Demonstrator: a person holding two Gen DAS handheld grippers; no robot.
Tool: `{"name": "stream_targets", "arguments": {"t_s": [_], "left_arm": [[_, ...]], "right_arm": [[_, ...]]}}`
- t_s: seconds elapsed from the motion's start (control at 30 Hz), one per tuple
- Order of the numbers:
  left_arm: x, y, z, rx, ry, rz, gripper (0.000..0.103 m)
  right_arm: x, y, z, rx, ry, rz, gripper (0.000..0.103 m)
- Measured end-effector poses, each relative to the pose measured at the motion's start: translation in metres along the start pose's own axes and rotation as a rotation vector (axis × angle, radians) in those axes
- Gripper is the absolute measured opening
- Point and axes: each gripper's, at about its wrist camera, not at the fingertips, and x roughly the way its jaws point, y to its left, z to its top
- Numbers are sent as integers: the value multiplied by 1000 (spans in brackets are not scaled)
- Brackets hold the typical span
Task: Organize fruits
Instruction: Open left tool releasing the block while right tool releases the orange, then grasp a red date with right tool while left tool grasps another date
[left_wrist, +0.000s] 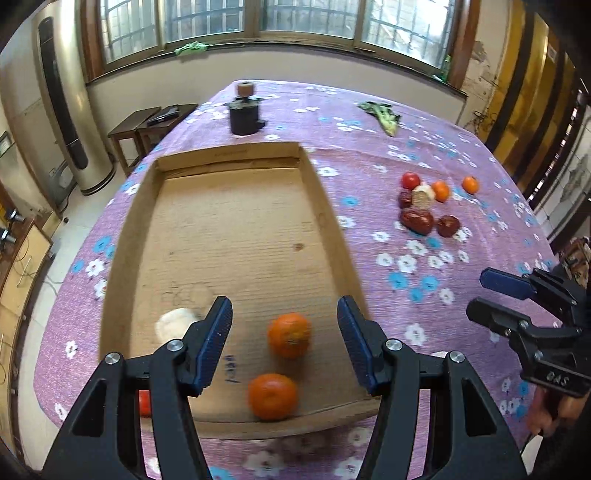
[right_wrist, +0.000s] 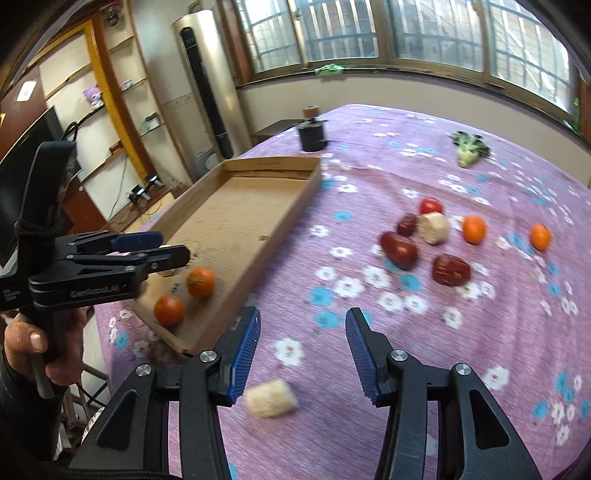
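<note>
My left gripper (left_wrist: 284, 310) hangs open over the near end of a cardboard tray (left_wrist: 236, 229), nothing between its fingers. On the tray floor lie two oranges (left_wrist: 289, 334) (left_wrist: 272, 396) and a white chunk (left_wrist: 173, 325); something red (left_wrist: 144, 402) shows behind the left finger. My right gripper (right_wrist: 303, 317) is open above the purple flowered cloth. A blurred white chunk (right_wrist: 271, 398) lies on the cloth near its left finger, not gripped. Farther right sits a loose group: a tomato (right_wrist: 431, 205), a white chunk (right_wrist: 434, 227), dark red dates (right_wrist: 399, 249) (right_wrist: 451, 269) and two oranges (right_wrist: 474, 229) (right_wrist: 540, 236).
A black cylindrical object (left_wrist: 243, 116) stands beyond the tray's far end. A green vegetable (left_wrist: 382, 114) lies at the back right of the table. Low wooden stools (left_wrist: 147, 125) stand off the table's left side. A person's hand (right_wrist: 37, 343) holds the left gripper's handle.
</note>
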Motion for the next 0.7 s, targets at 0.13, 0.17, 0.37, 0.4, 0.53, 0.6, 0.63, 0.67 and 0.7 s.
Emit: {"name": "stream_targets", "arguments": {"t_s": [0.13, 0.17, 0.37, 0.4, 0.53, 0.6, 0.63, 0.67, 0.7], "left_arm": [[1, -19, 2, 30, 3, -31, 58], [1, -24, 3, 38, 3, -38, 58], [4, -47, 8, 74, 12, -66, 58], [5, -50, 9, 79, 13, -73, 58], [8, -65, 14, 95, 16, -91, 58], [11, -72, 17, 106, 19, -99, 58], [12, -75, 18, 110, 20, -103, 58], [15, -79, 21, 115, 25, -109, 58], [17, -82, 22, 117, 28, -113, 58]], "right_arm": [[-7, -21, -6, 35, -6, -31, 50], [-8, -26, -7, 45, -6, -38, 50], [-17, -52, -15, 88, -13, -72, 50], [-18, -56, -16, 94, -13, -78, 50], [-18, -69, -17, 116, -17, -97, 50], [-14, -76, -14, 118, -17, -110, 50], [-11, -79, -11, 118, -17, -115, 50], [-8, -83, -8, 118, -18, -122, 50], [-3, -88, -4, 120, -18, -129, 50]]}}
